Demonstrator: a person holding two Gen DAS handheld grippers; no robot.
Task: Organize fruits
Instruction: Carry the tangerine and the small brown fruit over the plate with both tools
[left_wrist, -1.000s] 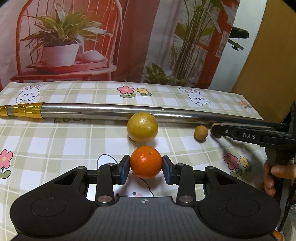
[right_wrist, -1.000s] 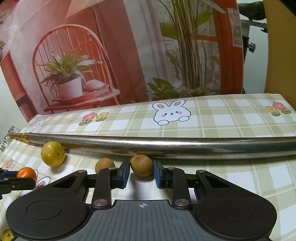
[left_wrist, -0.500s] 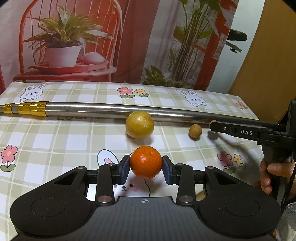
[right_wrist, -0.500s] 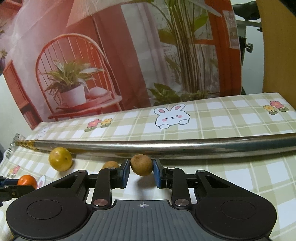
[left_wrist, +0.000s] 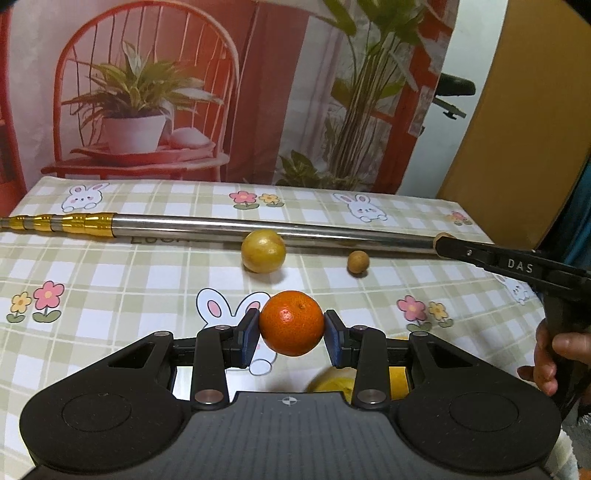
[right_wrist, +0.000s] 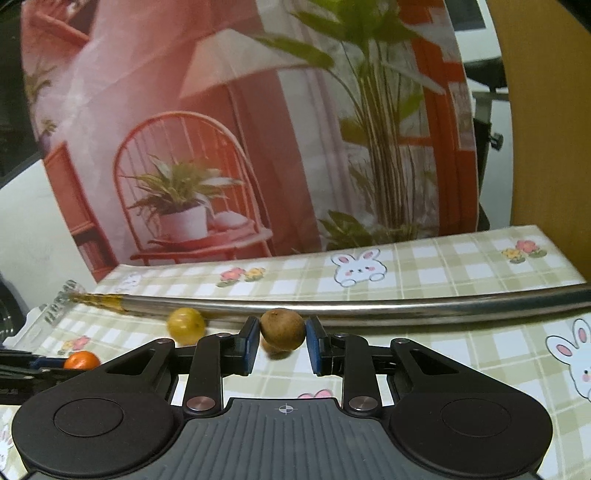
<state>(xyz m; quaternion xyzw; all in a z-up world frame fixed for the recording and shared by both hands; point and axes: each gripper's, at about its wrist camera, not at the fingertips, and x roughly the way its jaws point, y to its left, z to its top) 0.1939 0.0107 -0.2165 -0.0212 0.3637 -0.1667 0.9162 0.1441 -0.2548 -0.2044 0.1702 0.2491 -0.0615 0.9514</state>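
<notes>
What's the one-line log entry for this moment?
left gripper: shut on orange | right gripper: shut on brown fruit | on table: yellow fruit, small brown fruit, beside pole

We note even indoor light, glare along the steel pole (left_wrist: 258, 229), fisheye bending at the edges, and motion blur across the right wrist backdrop (right_wrist: 221, 110).

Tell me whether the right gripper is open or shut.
Shut on the brown fruit: the right gripper has both blue pads against its sides, holding it clear of the tablecloth.
</notes>
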